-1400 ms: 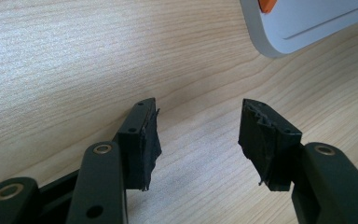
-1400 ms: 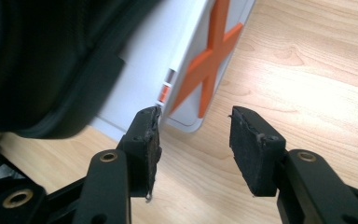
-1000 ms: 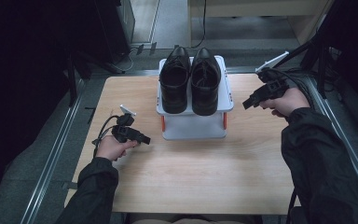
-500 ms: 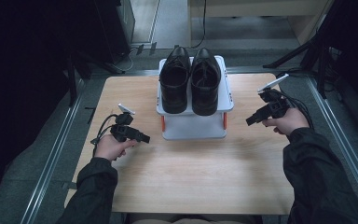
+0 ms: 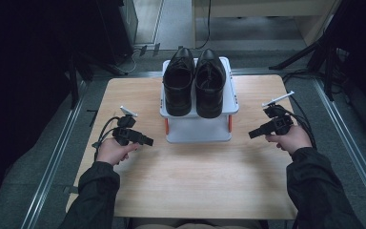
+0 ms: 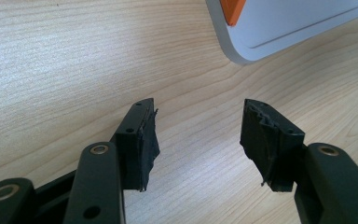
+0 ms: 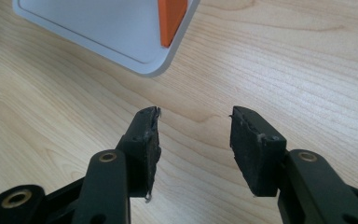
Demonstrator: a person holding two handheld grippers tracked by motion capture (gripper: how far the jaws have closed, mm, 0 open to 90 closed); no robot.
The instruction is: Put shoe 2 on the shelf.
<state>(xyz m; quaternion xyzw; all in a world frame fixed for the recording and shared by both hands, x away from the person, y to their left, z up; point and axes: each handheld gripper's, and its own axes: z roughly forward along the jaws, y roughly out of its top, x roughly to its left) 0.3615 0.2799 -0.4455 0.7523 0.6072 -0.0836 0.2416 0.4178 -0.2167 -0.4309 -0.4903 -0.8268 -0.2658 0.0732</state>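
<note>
Flanking unlabelled shoe rack point(image 5: 198, 129), grippers agape

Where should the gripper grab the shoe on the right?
Probably at the heel end of the right shoe, which faces the person at the white rack's front edge. Come from the front with the right gripper, its jaws open, pinching the heel sides.

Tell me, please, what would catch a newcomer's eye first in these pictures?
The pair of black shoes stands out first, side by side on top of a small white rack with orange posts at the far middle of the wooden table. Next come the left gripper and right gripper, flanking the rack, fingers open and empty.
</note>
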